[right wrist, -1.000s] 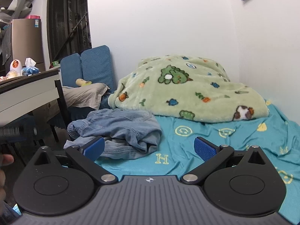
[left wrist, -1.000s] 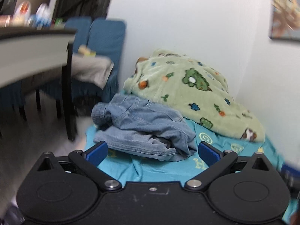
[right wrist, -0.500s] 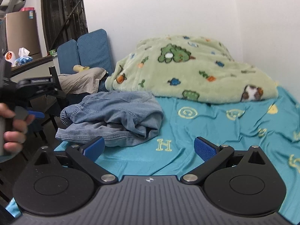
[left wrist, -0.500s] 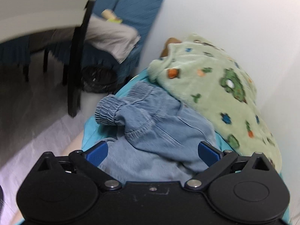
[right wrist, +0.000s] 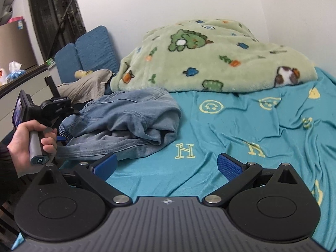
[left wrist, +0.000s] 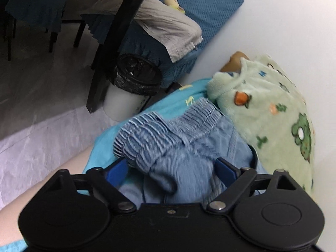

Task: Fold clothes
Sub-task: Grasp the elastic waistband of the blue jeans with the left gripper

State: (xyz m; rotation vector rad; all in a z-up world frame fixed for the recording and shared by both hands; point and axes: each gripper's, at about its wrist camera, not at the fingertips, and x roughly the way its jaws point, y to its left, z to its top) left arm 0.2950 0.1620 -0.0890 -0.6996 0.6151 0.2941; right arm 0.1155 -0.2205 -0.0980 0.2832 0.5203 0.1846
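A crumpled light-blue denim garment (right wrist: 130, 124) lies at the left edge of the bed on the teal sheet (right wrist: 252, 136). In the left wrist view its ribbed elastic waistband (left wrist: 147, 130) bunches right in front of the fingers. My left gripper (left wrist: 171, 170) sits low over the denim (left wrist: 189, 147), with cloth between the jaws as they close; the pads are not pressing on it. A person's hand (right wrist: 27, 140) holds that gripper's handle beside the garment. My right gripper (right wrist: 167, 166) hovers open over bare sheet, to the right of the denim, with nothing between its fingers.
A green fleece blanket (right wrist: 210, 58) is heaped along the wall behind the garment. Off the bed's left edge stand a lined bin (left wrist: 134, 77), a dark table leg (left wrist: 109, 48) and blue-covered chairs (right wrist: 92, 50) with a beige cloth.
My left gripper has swung down and forward onto the denim, rolling as it came, and its jaws have narrowed a little. The right gripper has sunk slightly toward the sheet.
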